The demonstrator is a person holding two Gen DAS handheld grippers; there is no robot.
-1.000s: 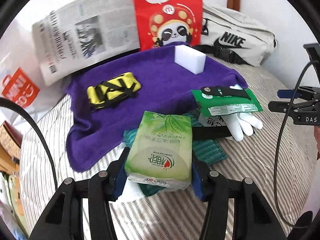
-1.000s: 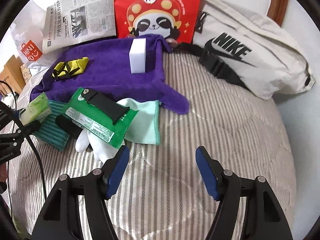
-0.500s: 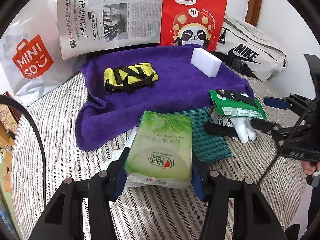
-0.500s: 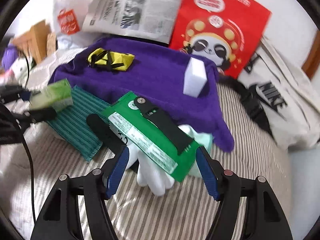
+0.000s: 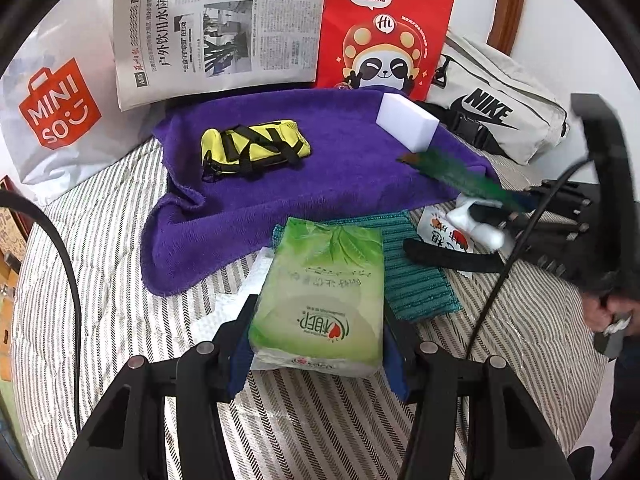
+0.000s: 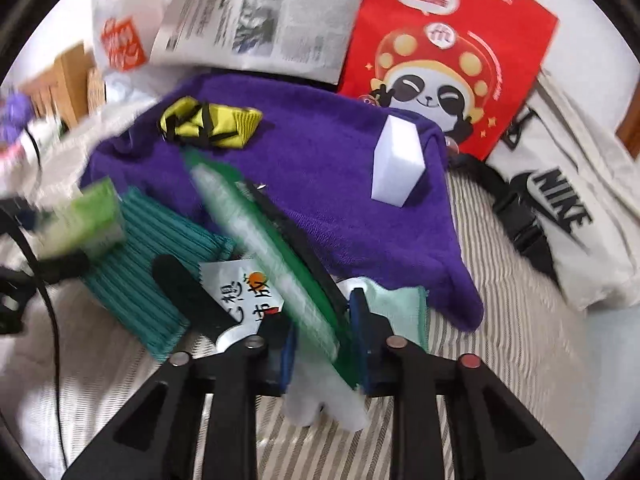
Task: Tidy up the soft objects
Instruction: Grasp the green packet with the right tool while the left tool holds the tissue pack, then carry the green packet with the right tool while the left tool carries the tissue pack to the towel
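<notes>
- Left wrist view: the left gripper (image 5: 316, 344) is clenched on a green tissue pack (image 5: 320, 292), held just above the striped bed (image 5: 120, 280). Beyond it lie the purple towel (image 5: 340, 168), a yellow pouch (image 5: 252, 150), a white sponge block (image 5: 408, 126) and a teal cloth (image 5: 412, 280).
- To do this well, keep the squeeze light, so the soft pack is not crushed.
- Right wrist view: the right gripper (image 6: 324, 344) has its jaws closing on a green packet of white gloves (image 6: 272, 256), tilted on edge between the pads.
- Judged advice: seat the grip before lifting, since the slick wrapper may slip, and clear the white sachet (image 6: 244, 292) just beside it.
</notes>
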